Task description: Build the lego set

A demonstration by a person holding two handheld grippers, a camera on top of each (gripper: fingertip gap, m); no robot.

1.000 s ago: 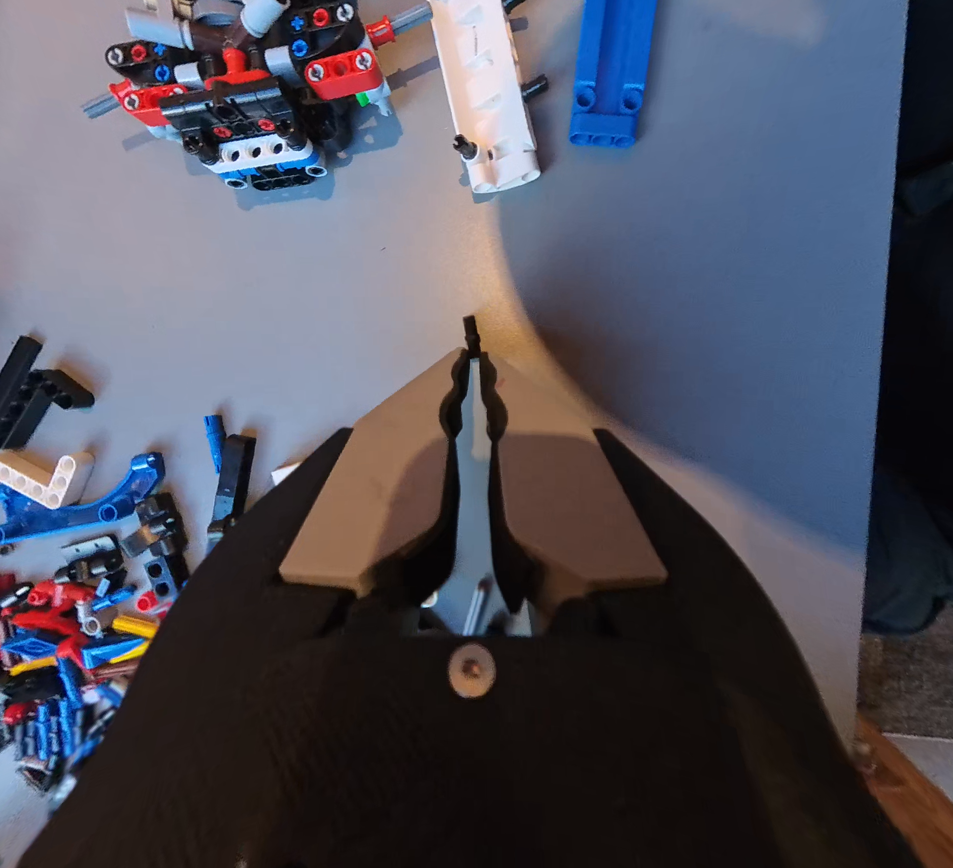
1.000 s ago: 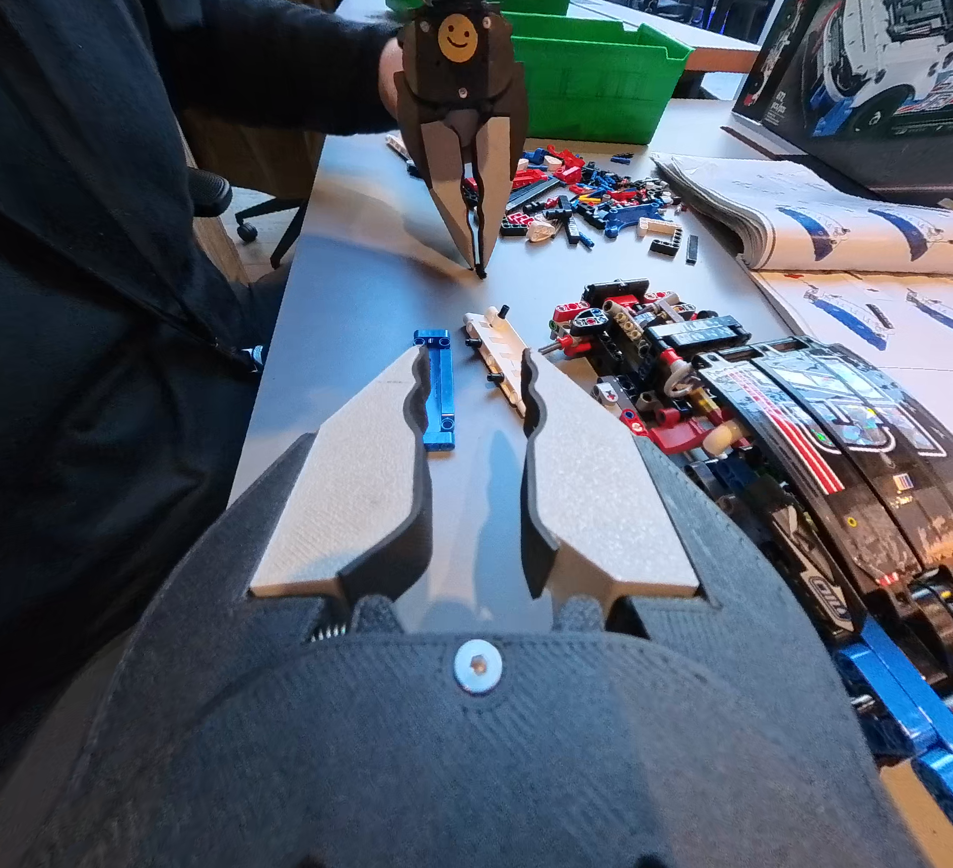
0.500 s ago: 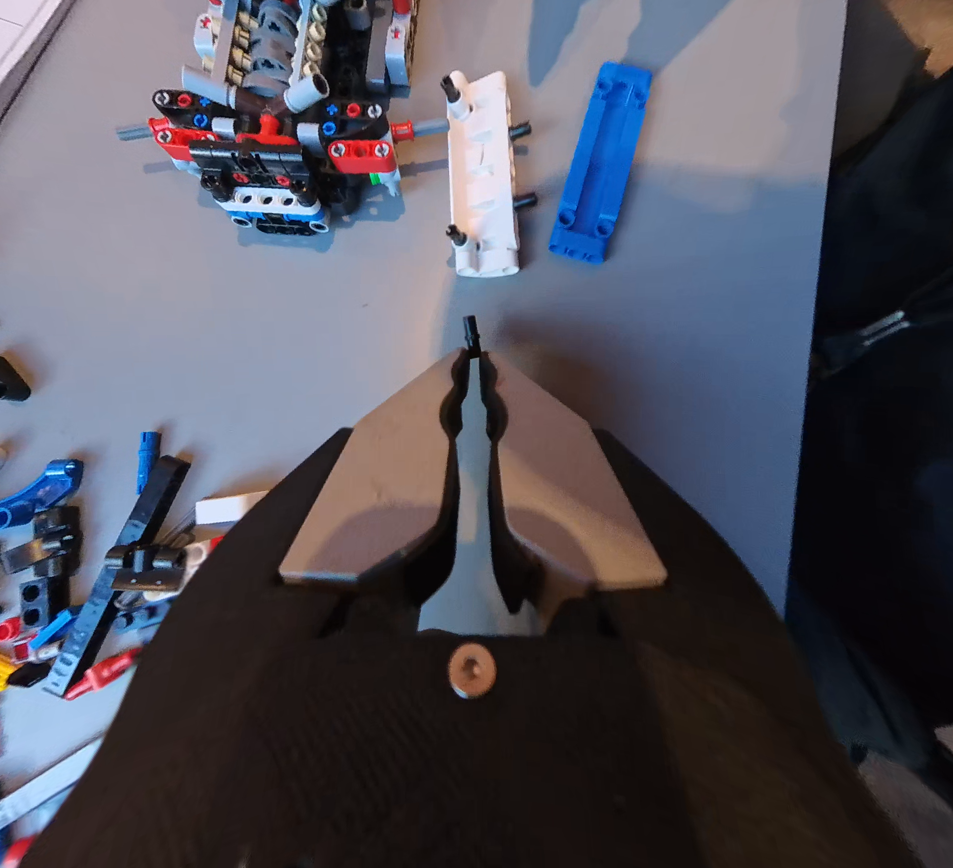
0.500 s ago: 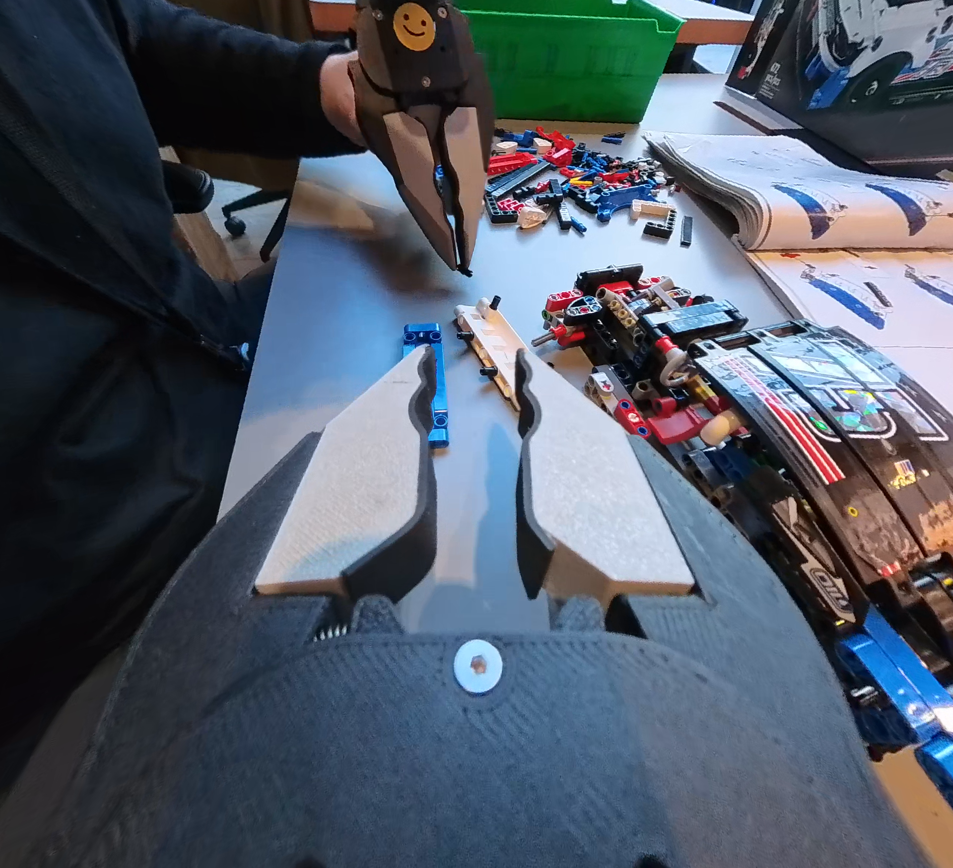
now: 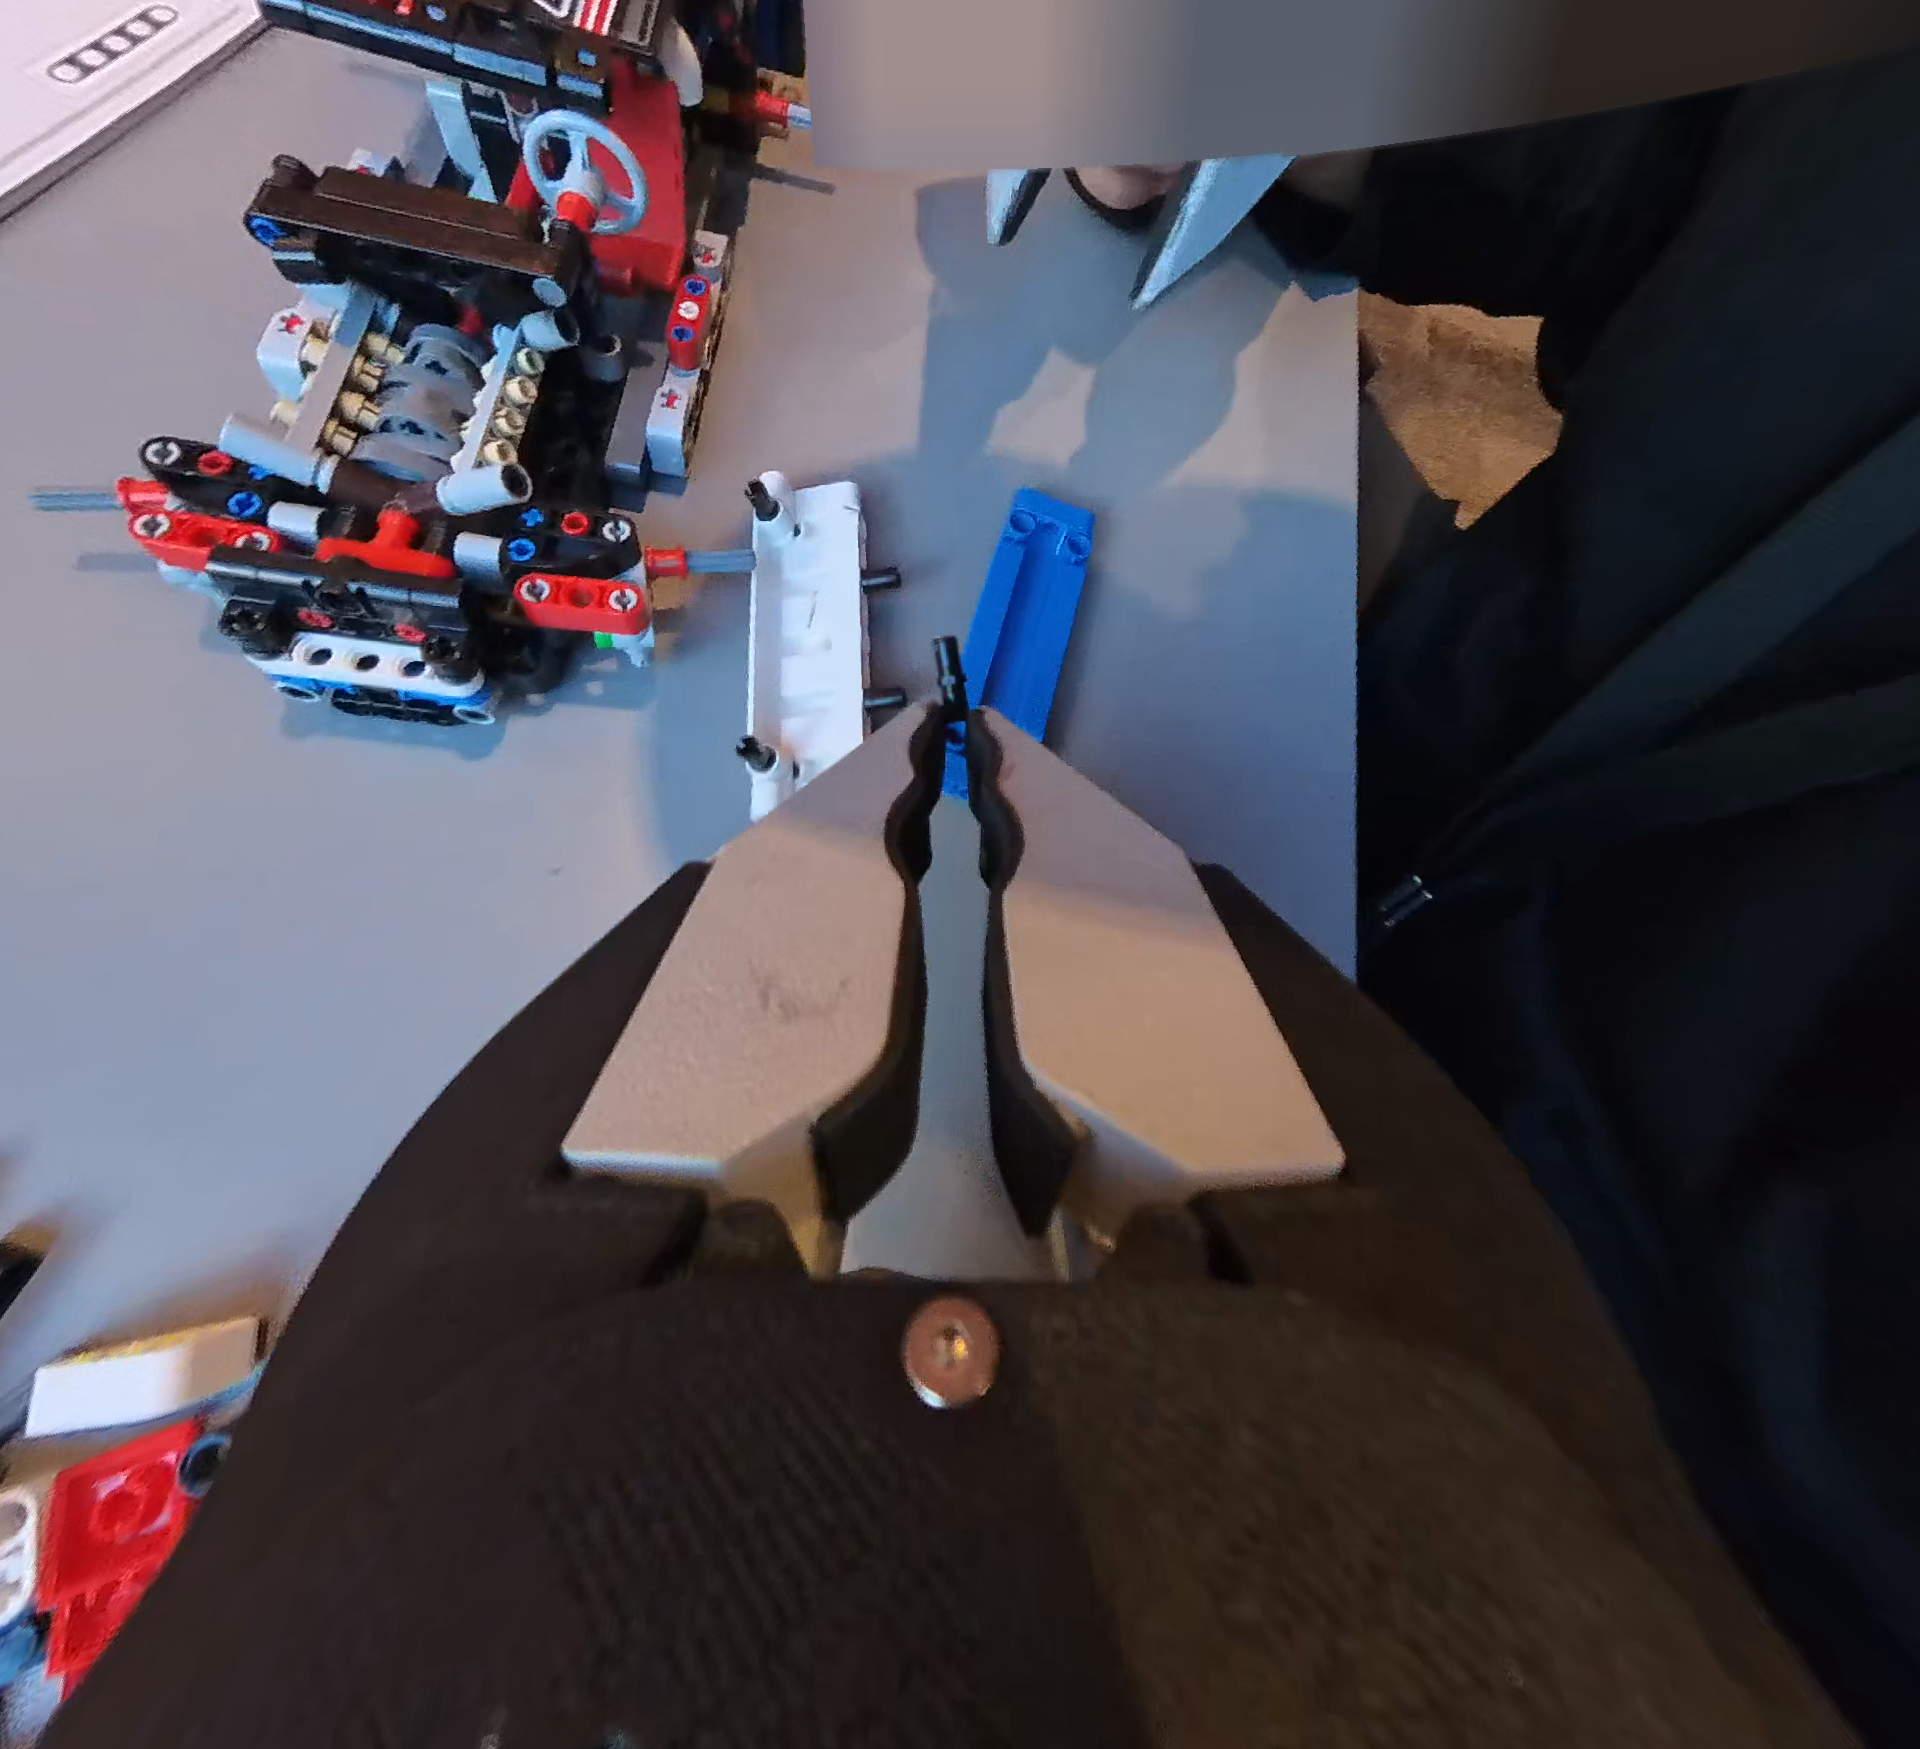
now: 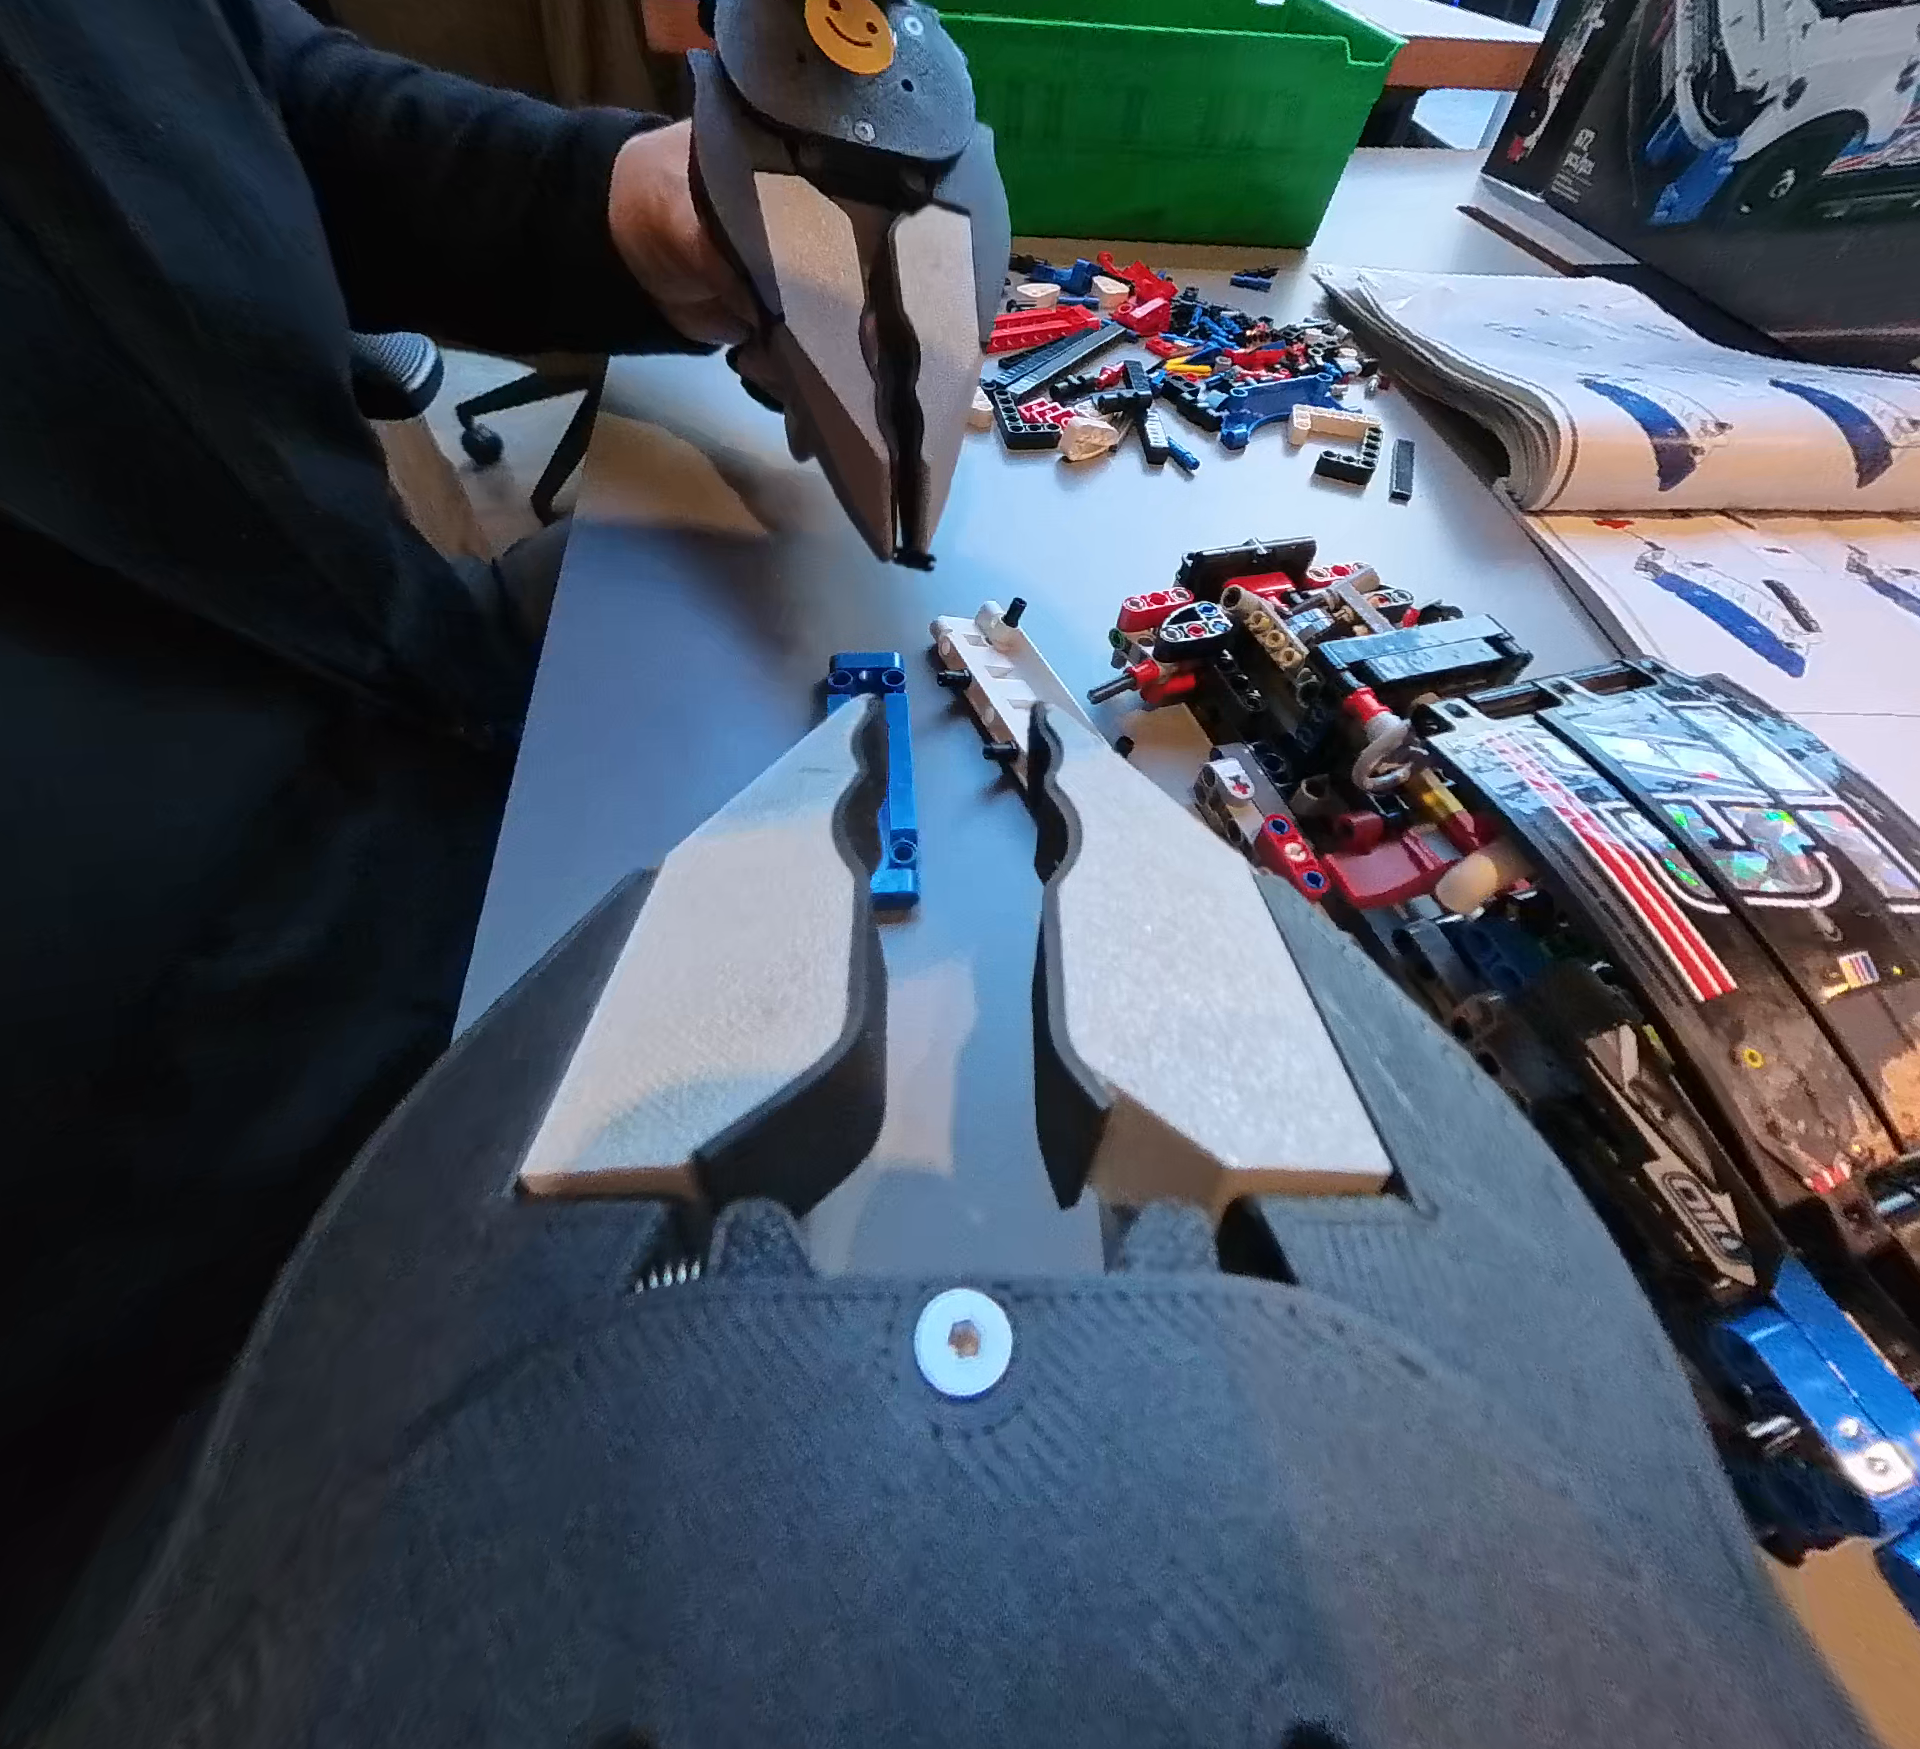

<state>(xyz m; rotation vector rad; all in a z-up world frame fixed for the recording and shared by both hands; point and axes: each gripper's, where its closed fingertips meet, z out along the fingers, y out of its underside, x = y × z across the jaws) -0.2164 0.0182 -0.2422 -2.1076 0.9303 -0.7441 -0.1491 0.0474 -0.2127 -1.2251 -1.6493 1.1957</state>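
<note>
- The left gripper (image 5: pixel 948 731) is pinching a small black pin (image 5: pixel 945 665) above the table (image 5: pixel 312 920) edge nearest the person
- The right gripper (image 6: pixel 951 723) is hovering with fingers spread, empty
- The car model (image 6: pixel 1558 816) is standing partly built; the white panel (image 5: pixel 808 639), the blue panel (image 5: pixel 1023 629) and the loose parts (image 6: pixel 1164 369) are lying unattached

Two tools (image 6: pixel 904 546) (image 6: pixel 951 712), perhaps two panels (image 6: pixel 997 671)

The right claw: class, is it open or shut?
Open. The right claw shows bare table between its fingertips, gripping nothing.
</note>
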